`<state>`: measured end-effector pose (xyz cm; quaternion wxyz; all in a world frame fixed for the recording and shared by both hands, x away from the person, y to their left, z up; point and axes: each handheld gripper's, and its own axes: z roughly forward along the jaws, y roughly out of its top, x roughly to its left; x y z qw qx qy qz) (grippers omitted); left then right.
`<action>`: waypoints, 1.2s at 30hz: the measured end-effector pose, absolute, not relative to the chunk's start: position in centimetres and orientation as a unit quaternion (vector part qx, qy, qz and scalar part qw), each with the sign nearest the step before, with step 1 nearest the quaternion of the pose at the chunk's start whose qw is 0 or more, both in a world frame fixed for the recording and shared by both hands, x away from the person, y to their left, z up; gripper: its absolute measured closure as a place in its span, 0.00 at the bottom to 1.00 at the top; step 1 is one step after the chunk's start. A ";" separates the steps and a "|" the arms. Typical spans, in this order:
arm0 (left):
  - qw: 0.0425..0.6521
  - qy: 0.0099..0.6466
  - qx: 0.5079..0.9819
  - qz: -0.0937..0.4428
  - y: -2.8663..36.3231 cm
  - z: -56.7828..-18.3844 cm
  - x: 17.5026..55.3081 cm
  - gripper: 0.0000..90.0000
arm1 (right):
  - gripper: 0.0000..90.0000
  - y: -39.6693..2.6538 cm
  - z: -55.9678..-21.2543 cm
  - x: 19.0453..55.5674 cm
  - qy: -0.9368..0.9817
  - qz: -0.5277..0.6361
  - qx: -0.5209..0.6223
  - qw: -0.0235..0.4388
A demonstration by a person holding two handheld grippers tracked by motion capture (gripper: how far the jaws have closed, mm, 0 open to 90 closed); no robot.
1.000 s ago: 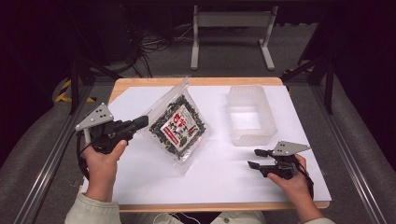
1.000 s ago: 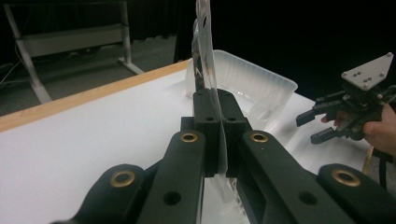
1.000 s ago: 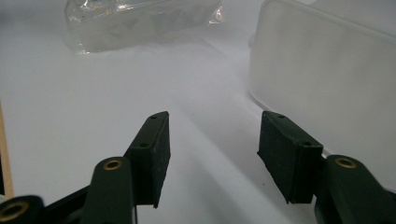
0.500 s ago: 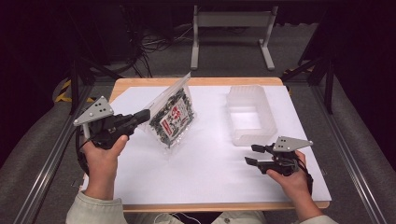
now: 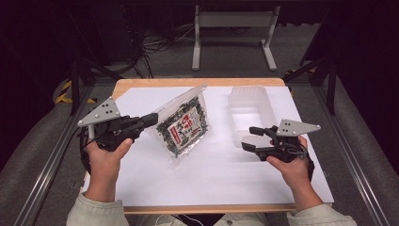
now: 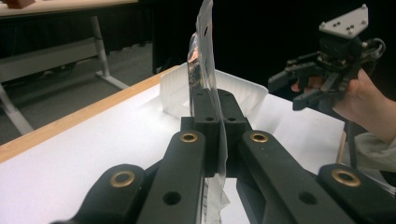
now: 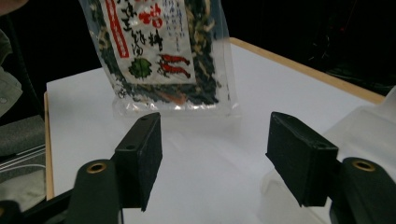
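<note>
A clear bag of dark dried food with a red and white label (image 5: 182, 125) stands tilted on the white sheet (image 5: 211, 174), lifted by its left edge. My left gripper (image 5: 151, 119) is shut on that edge; in the left gripper view the bag's film (image 6: 208, 70) runs between the closed jaws. My right gripper (image 5: 250, 138) hovers above the sheet at the right, open, with nothing between its fingers; its jaws have just been opening. In the right gripper view the bag (image 7: 161, 56) stands beyond the spread pads (image 7: 142, 154).
A clear plastic tub (image 5: 250, 109) lies on the sheet behind the right gripper. The wooden table edge (image 5: 202, 82) borders the sheet. Metal rails (image 5: 51, 160) run along both sides, and a stand (image 5: 233, 33) sits on the floor beyond.
The left gripper has raised the bag from lying flat to standing on its lower edge. The right gripper has risen off the sheet, moved towards the bag and opened wider.
</note>
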<state>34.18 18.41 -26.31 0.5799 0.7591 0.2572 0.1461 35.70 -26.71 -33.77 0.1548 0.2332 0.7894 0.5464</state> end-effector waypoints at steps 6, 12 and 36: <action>0.578 0.252 0.764 0.136 17.9 -26.3 34.1 1.00 | 0.34 -25.4 -31.6 36.4 0.788 0.556 0.214 0.157; 0.586 0.238 0.765 0.125 17.6 -26.4 34.0 1.00 | 0.31 -23.8 -30.1 37.9 0.795 0.554 0.196 0.150; 0.589 0.196 0.776 0.114 16.6 -26.8 33.7 1.00 | 0.24 -19.2 -28.8 40.4 0.797 0.566 0.155 0.141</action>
